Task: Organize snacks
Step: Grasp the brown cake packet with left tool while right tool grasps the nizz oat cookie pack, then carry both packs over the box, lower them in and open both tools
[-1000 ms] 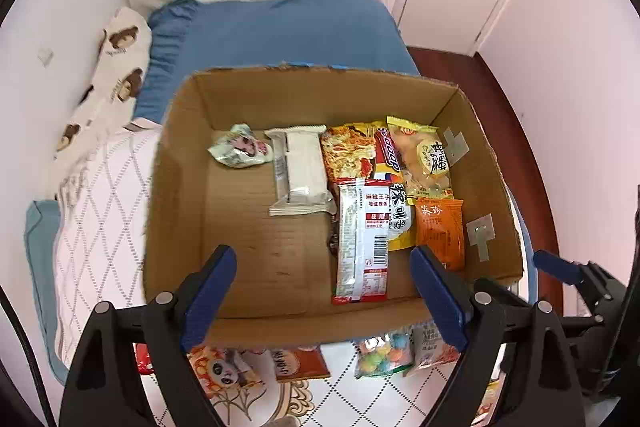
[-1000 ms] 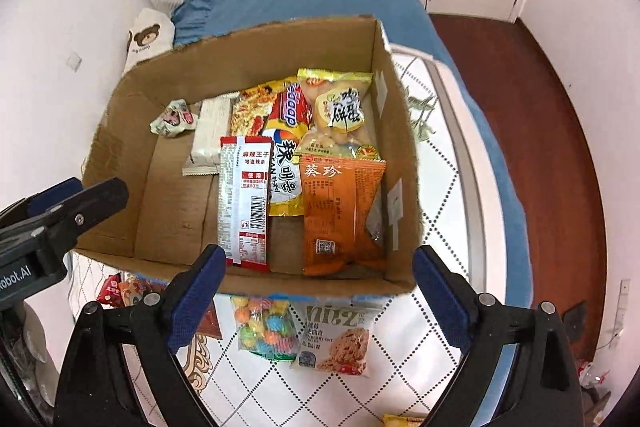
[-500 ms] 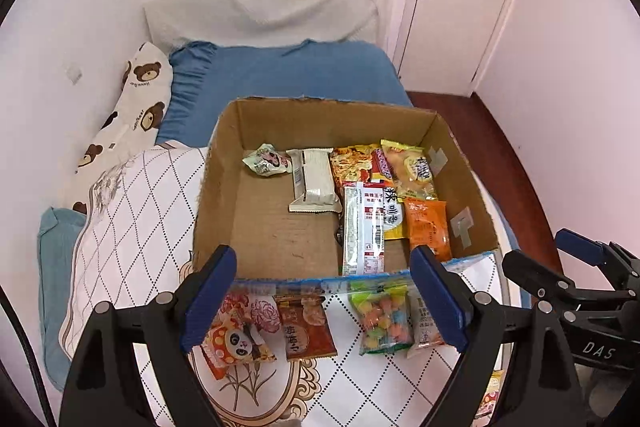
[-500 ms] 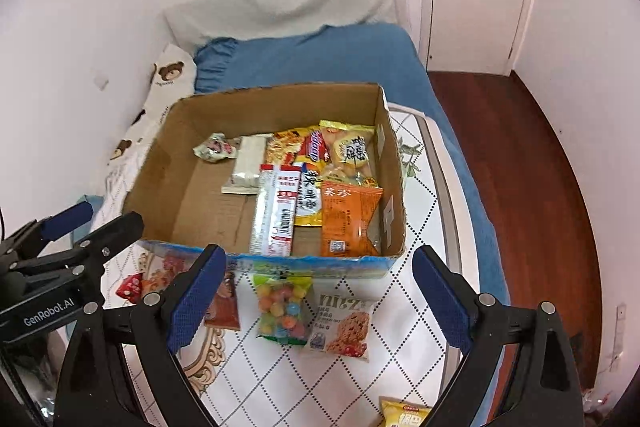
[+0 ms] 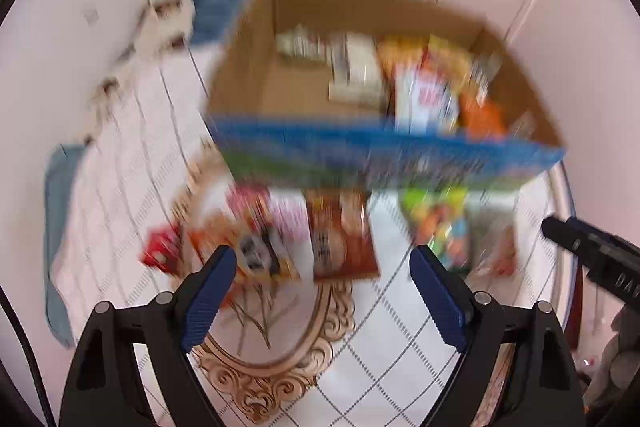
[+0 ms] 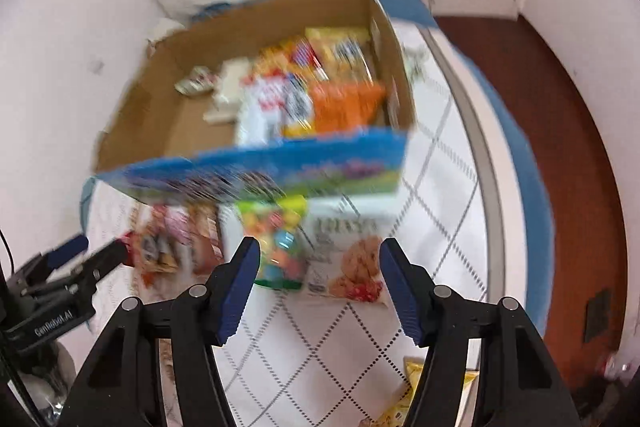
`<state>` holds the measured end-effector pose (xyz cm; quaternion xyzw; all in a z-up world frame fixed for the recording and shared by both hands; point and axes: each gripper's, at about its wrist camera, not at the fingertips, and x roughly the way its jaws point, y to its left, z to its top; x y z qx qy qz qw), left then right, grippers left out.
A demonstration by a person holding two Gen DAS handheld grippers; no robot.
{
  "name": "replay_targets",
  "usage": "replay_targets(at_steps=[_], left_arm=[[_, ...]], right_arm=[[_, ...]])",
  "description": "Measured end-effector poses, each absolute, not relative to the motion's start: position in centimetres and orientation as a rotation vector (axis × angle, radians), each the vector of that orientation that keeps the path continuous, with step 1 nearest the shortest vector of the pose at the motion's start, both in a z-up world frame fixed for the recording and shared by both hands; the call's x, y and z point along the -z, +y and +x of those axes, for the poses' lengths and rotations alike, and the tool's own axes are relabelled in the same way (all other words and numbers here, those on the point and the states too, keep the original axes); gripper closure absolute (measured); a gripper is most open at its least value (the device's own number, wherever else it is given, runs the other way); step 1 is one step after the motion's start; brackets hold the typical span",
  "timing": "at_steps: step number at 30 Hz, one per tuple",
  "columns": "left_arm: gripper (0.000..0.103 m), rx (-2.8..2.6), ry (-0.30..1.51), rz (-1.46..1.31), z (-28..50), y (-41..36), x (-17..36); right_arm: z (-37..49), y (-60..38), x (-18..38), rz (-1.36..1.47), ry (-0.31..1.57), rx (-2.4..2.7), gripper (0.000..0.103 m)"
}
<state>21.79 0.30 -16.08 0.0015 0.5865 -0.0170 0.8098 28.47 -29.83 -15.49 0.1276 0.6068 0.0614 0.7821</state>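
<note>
The cardboard box [image 6: 256,107] sits in the upper middle, on the bed [image 6: 440,155], with snack packs inside. More snacks [image 6: 344,259] lie just below it. The right tool [image 6: 318,267] has just been closing and pinches nothing. The left tool [image 5: 324,283] is spread wide, empty.

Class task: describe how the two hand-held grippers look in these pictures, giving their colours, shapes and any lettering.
Both the left gripper and the right gripper have black angular frames with silver rivets and two fingers faced with ribbed blue pads. White lettering shows on the side of each body, too blurred to read in full. A thin black cable runs beside the left one.
</note>
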Motion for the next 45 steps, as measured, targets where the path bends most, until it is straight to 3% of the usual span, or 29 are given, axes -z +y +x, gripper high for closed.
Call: replay_targets(at_steps=[6,10,11,17,29,38,45], left_arm=[[0.017,0.045,1.412,-0.045,24.4,-0.7,23.0],[0.042,0.042,1.448,-0.021,26.0,-1.7,25.3],[0.053,0.045,1.452,-0.002,26.1,-2.0,25.8],[0.055,0.043,1.447,0.016,25.3,-2.3,26.3],[0.056,0.183,1.601,-0.021,12.8,-2.4,27.4],[0.046,0.181,1.653,-0.068,13.6,-2.1,30.3],[0.046,0.166,1.646,-0.069,12.9,-3.1,30.8]], right_arm=[[28.9,-30.1,20.2,0.316,1.37,-0.087,0.037],[29.4,-29.2,22.6,0.288,1.425,-0.078,0.037],[29.6,-29.0,23.1,0.272,1.434,-0.071,0.037],[29.2,-28.7,24.0,0.221,1.461,-0.081,0.043],[17.6,-26.4,24.2,0.131,1.6,-0.238,0.043],[16.6,-25.9,25.8,0.169,1.621,-0.209,0.038],[16.7,-24.2,26.6,0.122,1.613,-0.194,0.037]])
